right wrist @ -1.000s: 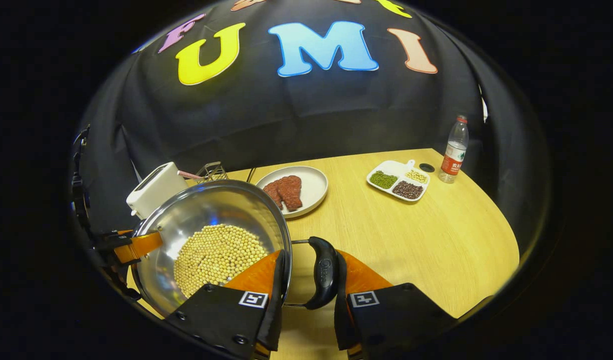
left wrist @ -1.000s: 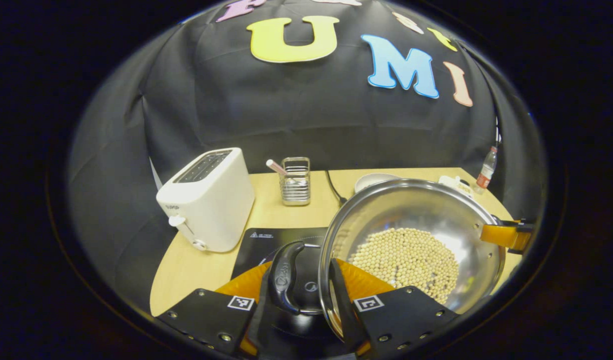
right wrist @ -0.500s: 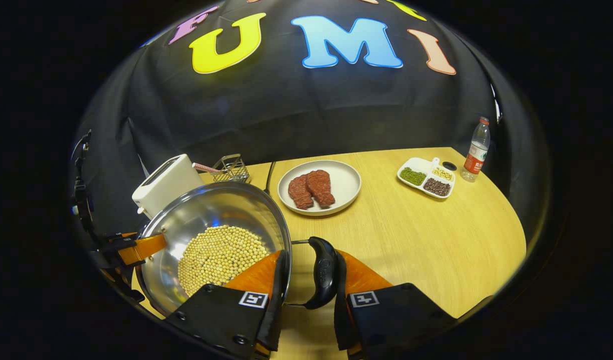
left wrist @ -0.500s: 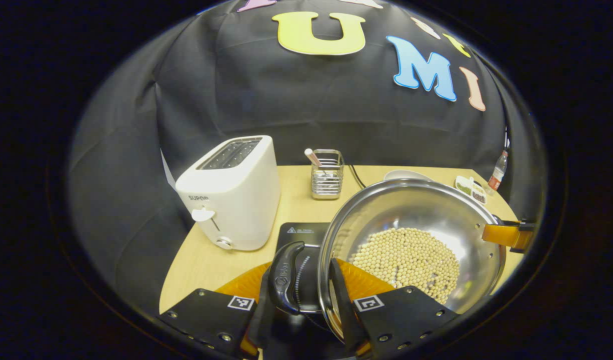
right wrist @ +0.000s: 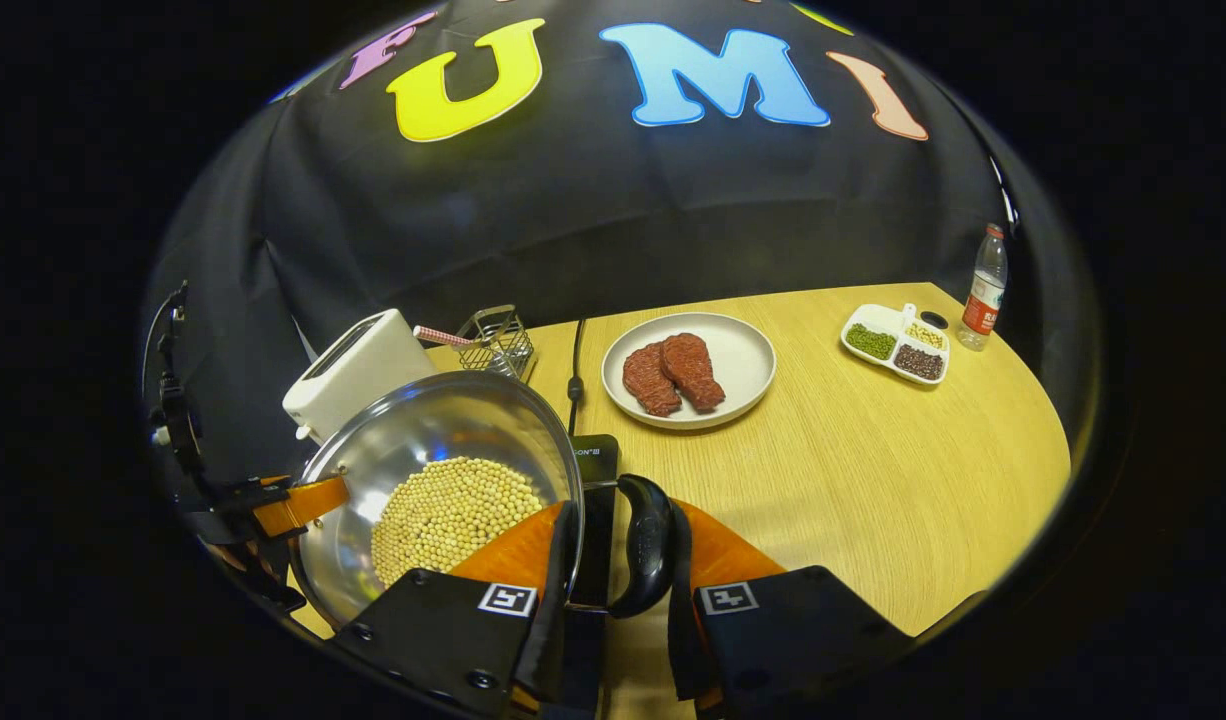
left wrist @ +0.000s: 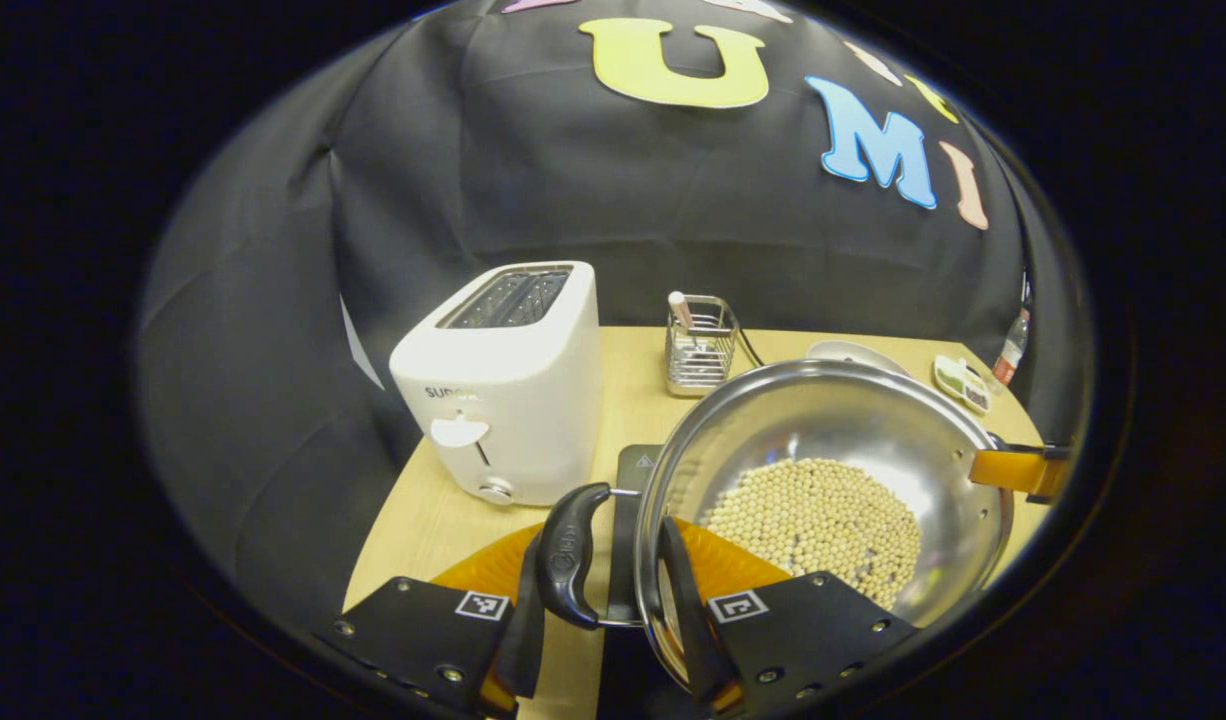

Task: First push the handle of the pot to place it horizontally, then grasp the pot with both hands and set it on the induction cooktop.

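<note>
Table (right wrist: 873, 480): light wood, rounded front edge, backed by the black cloth wall. In the right gripper view a wide bare stretch of wood lies to the right of the pot (right wrist: 413, 450). Farther back stand a plate (right wrist: 743, 350) with two red meat pieces, a divided tray (right wrist: 895, 343) of beans and a bottle (right wrist: 985, 287) at the far right edge.

In the left gripper view the toaster (left wrist: 513, 390) stands just beside the pot (left wrist: 823, 420) on the left, close to the table's left edge. A wire utensil holder (left wrist: 701, 345) stands behind the pot, near the wall.

Induction cooktop (left wrist: 625, 510): a dark slab, seen as a narrow strip between pot wall and loop handle. Its corner also shows beside the pot rim in the right gripper view (right wrist: 595, 470). The pot is over it; contact between pot base and cooktop cannot be determined.

Pot: steel, holding a layer of pale beans (left wrist: 813, 515).

Left gripper (left wrist: 613, 600): fingers clamped on the pot's black loop handle (left wrist: 571, 555), one finger outside the handle, the other against the pot wall.

Right gripper (right wrist: 618, 590): fingers clamped on the opposite loop handle (right wrist: 645, 545) in the same manner.

Each gripper points inward across the pot, and each appears at the far rim in the other's view, left gripper (right wrist: 273, 505), right gripper (left wrist: 1018, 468)
</note>
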